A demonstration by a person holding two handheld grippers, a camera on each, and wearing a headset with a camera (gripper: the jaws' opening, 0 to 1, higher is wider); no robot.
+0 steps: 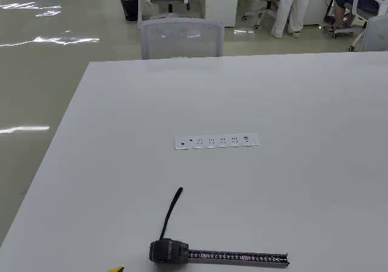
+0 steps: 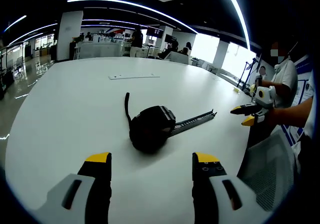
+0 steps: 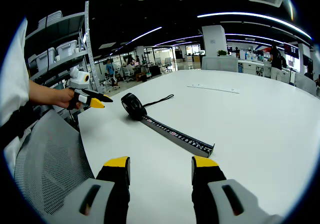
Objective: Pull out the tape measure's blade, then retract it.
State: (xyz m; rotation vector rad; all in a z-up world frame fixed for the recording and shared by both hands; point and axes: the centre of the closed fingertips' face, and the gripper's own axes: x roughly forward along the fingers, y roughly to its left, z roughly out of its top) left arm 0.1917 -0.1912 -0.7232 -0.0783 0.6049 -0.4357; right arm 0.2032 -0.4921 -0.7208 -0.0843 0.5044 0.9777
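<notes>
A black tape measure lies near the front edge of the white table, its blade pulled out to the right and its wrist strap trailing away. The same case lies just ahead of my left gripper, which is open and holds nothing. My right gripper is open too, a little short of the blade tip. The right gripper appears at the right of the left gripper view, held in a hand. The left gripper appears at the left of the right gripper view.
A white power strip is set into the table's middle. A grey mesh chair stands at the far edge, another by the near edge. People stand and sit at the far right. Shelves stand behind.
</notes>
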